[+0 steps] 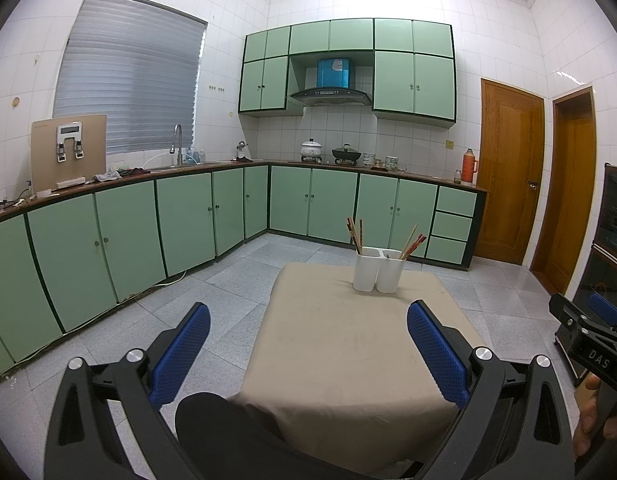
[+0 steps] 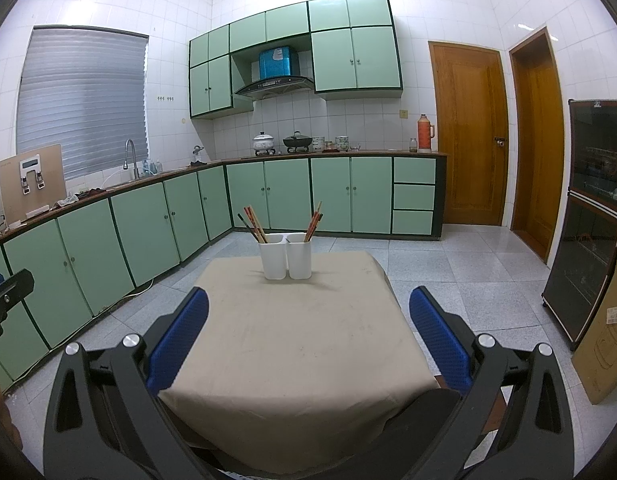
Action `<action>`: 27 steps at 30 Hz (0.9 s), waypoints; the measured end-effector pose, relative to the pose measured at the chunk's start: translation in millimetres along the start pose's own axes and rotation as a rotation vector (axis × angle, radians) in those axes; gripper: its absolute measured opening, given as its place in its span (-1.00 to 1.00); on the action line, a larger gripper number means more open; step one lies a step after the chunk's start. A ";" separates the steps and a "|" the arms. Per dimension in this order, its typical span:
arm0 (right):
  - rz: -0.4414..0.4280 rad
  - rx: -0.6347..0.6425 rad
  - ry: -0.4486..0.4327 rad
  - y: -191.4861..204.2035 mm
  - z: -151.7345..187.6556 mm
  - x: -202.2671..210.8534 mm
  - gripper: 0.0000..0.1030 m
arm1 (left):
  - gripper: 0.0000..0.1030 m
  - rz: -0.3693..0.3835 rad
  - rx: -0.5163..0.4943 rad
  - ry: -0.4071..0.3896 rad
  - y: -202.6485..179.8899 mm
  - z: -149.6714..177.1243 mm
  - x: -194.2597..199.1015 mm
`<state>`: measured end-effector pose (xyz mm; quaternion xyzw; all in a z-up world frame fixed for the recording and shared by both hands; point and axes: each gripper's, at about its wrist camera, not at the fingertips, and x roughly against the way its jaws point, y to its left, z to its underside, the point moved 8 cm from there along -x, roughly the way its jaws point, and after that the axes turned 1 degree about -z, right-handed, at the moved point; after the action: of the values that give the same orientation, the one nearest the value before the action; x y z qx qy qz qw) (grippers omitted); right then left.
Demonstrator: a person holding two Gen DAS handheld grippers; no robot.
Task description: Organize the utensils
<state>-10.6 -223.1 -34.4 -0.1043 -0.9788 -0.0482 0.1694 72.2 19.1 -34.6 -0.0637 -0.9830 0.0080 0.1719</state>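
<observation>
**Both grippers wide apart, chopsticks sitting in their holders**

And here we are above the table [image 1: 348,360], draped in a beige cloth, with nothing in either tool. Our left gripper [image 1: 308,348] hangs over the near half of the table, its blue-padded fingers [image 1: 180,356] spread wide and holding nothing. Same story on the other side: our right gripper [image 2: 308,336] hovers over the cloth with its fingers [image 2: 440,344] just as far apart, empty too.

Now look toward the far edge of the table. Two white holders [image 2: 286,256] stand upright there, touching side by side. The left-hand one carries a bunch of chopsticks [image 2: 252,222] leaning out to the left, and its neighbour holds a second bunch of chopsticks [image 2: 313,222] tilting to the right (how many are in each we cannot tell from here). Both grippers are well apart from the holders.

Around us, green cabinets [image 1: 120,248] run along the walls, a range hood [image 1: 330,96] hangs over the stove, and two wooden doors [image 2: 468,136] stand on the right. A dark glass-fronted cabinet [image 2: 588,216] stands by the right wall, with a cardboard box [image 2: 608,328] just beside it.
</observation>
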 end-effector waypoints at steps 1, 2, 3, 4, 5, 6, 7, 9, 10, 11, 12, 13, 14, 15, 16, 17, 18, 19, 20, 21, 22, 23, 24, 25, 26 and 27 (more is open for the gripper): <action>0.000 0.001 -0.001 0.3 -0.1 0.2 0.89 | 0.88 -0.001 0.000 -0.001 1.2 0.8 0.0; 0.000 0.001 -0.001 -0.3 -0.2 -0.1 0.89 | 0.88 -0.001 0.001 0.000 0.6 0.5 0.2; 0.000 0.000 0.000 -0.5 -0.2 -0.2 0.89 | 0.88 0.000 0.001 0.000 1.3 1.0 -0.1; 0.000 0.000 0.000 -0.1 0.0 -0.1 0.89 | 0.88 0.001 0.001 -0.001 0.2 0.3 0.4; 0.000 0.000 0.000 -0.4 -0.1 -0.1 0.89 | 0.88 0.000 0.001 0.000 -1.9 0.2 1.3; 0.000 0.000 0.000 -0.6 -0.2 -0.1 0.89 | 0.88 0.001 0.001 -0.001 -2.1 0.0 1.5; 0.000 0.000 0.000 0.0 -0.2 0.2 0.89 | 0.88 0.001 0.001 -0.001 -2.2 0.0 1.6; 0.000 0.000 0.000 -0.7 -0.3 -0.1 0.89 | 0.88 0.000 0.001 0.000 -2.1 0.3 1.6; 0.000 0.000 -0.001 -0.2 -0.2 0.3 0.89 | 0.88 0.000 0.001 -0.001 -1.1 0.8 1.1; 0.000 0.000 -0.001 -0.6 -0.3 0.0 0.89 | 0.88 0.000 0.000 -0.001 -1.7 0.5 1.3; 0.000 0.000 0.000 -0.8 -0.4 -0.1 0.89 | 0.88 0.000 0.001 0.000 -1.9 0.4 1.4; 0.001 0.000 -0.001 -0.5 -0.2 -0.1 0.89 | 0.88 0.001 0.002 0.000 -1.3 0.8 1.2; 0.000 -0.001 0.000 -1.0 -0.2 -0.1 0.89 | 0.88 0.000 0.001 0.000 -1.7 0.7 1.4; -0.001 -0.001 0.001 -0.6 -0.1 0.0 0.89 | 0.88 0.000 0.001 -0.001 -0.7 1.2 1.0; 0.000 0.000 0.000 -0.5 0.0 0.3 0.89 | 0.88 0.001 0.002 0.000 -1.1 1.1 1.2; 0.001 0.001 -0.001 -0.4 -0.2 0.3 0.89 | 0.88 0.001 0.003 0.000 -1.4 1.0 1.4; -0.001 0.000 0.000 -1.1 -0.4 0.0 0.89 | 0.88 0.000 0.002 0.000 -1.8 0.7 1.6; 0.000 0.000 0.000 -1.0 -0.4 0.1 0.89 | 0.88 0.000 0.002 0.000 -1.2 1.1 1.2; 0.000 -0.001 -0.001 -1.0 -0.5 0.0 0.89 | 0.88 0.000 0.002 0.000 -1.3 1.1 1.4; 0.000 -0.001 0.000 -1.1 -0.4 -0.1 0.89 | 0.88 0.000 0.002 0.000 -1.8 0.8 1.5; 0.001 -0.002 0.001 -0.8 -0.2 -0.1 0.89 | 0.88 0.000 0.002 0.001 -2.9 0.6 2.2; 0.000 -0.002 0.001 -0.6 0.0 0.1 0.89 | 0.88 0.000 0.003 0.000 -2.2 0.7 2.1; 0.001 -0.002 0.000 -0.5 -0.1 0.0 0.89 | 0.88 0.000 0.003 -0.001 -1.4 1.0 1.7; 0.001 -0.001 0.000 0.1 0.1 0.2 0.89 | 0.88 0.000 0.002 -0.001 -2.5 0.7 2.3; 0.001 -0.001 0.000 -0.4 -0.1 0.1 0.89 | 0.88 0.000 0.003 -0.001 -3.1 0.4 2.6; 0.000 -0.002 0.000 -0.6 -0.1 0.1 0.89 | 0.88 0.001 0.004 0.000 -3.5 0.4 2.8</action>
<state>-10.8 -223.7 -34.3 -0.1046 -0.9787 -0.0490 0.1695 69.0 16.0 -33.9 -0.0639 -0.9829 0.0101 0.1723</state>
